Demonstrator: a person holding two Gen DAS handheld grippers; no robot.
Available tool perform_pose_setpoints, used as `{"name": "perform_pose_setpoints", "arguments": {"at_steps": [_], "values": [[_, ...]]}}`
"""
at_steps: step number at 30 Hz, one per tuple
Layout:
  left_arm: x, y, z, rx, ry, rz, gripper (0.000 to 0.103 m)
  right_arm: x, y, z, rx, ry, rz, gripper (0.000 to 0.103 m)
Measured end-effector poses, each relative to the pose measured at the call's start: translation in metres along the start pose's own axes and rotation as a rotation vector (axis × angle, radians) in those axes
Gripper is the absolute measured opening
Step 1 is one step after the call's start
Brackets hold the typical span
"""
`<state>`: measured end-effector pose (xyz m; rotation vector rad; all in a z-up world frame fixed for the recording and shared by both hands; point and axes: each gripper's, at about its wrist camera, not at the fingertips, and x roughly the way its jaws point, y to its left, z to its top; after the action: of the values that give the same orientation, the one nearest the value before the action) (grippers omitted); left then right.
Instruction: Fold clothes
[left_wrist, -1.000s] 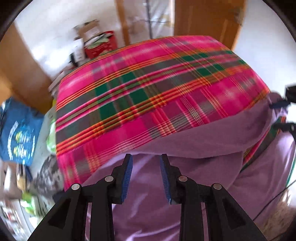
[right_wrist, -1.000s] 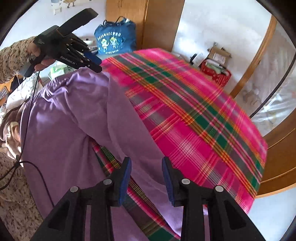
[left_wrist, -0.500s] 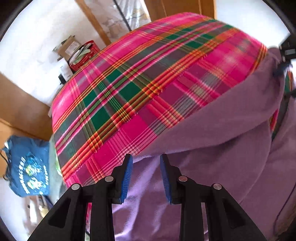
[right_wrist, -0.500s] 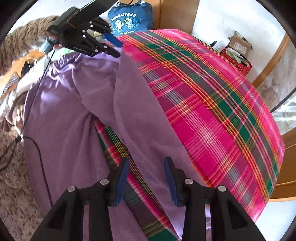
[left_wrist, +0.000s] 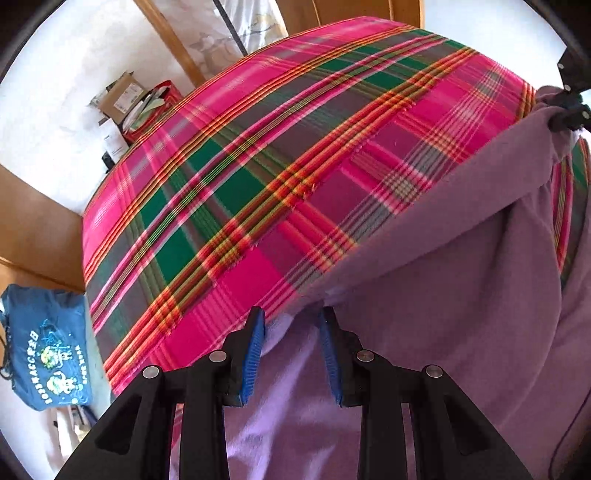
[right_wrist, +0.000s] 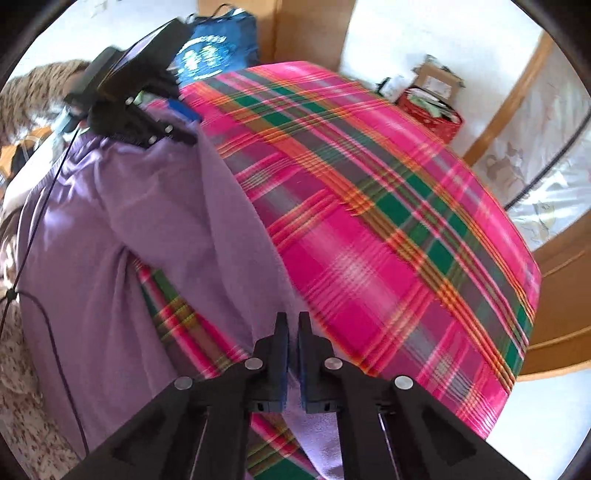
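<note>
The purple garment (left_wrist: 461, 295) lies on the bed's plaid blanket (left_wrist: 295, 166), along the bed's near edge, where the person stands. One folded panel of it runs as a long band from one gripper to the other. That long axis follows the near edge, with the blanket's broad open stretch beyond it toward the far edge. A strip of plaid shows through between the band and the rest of the garment (right_wrist: 74, 258).

The right gripper (right_wrist: 291, 332) has its jaws clenched at one end of the band, purple cloth passing between the pads; the left wrist view shows cloth bunched at its tips. The left gripper (left_wrist: 291, 332) stands at the other end with its jaws released, part-spread. The band's corner and edge lie right between and just ahead of the pads, but the pads do not press on it. So the left hand looks like the one yet to take hold. My judgement is that the coming move turns on closing there, so both ends can be carried across together.

Counted: one garment, one blanket, two grippers. Off the bed's far corners are one blue printed bag (left_wrist: 48, 350), one red basket (right_wrist: 432, 110) of papers and one cardboard box (right_wrist: 439, 79).
</note>
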<state>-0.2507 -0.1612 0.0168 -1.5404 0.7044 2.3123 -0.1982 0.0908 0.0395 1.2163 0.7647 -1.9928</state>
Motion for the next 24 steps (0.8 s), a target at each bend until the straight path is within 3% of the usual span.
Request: {"name": "perform_pose_setpoints", "arguments": {"at_steps": [7,12,14,24], "values": [[0.007,0.009,0.012,-0.049,0.012,-0.066,0.031,-0.003,-0.026,0.01,0.076,-0.051,-0.072,0.004],[0.008,0.003,0.015,-0.043,0.005,-0.061,0.007,0.006,-0.043,0.021,0.126,-0.07,-0.11,0.004],[0.007,0.0,0.017,-0.039,0.0,-0.044,0.005,0.011,-0.049,0.024,0.14,-0.074,-0.121,0.004],[0.006,0.025,0.025,-0.159,-0.048,-0.018,0.005,0.04,-0.08,0.045,0.193,-0.081,-0.179,0.004]]}}
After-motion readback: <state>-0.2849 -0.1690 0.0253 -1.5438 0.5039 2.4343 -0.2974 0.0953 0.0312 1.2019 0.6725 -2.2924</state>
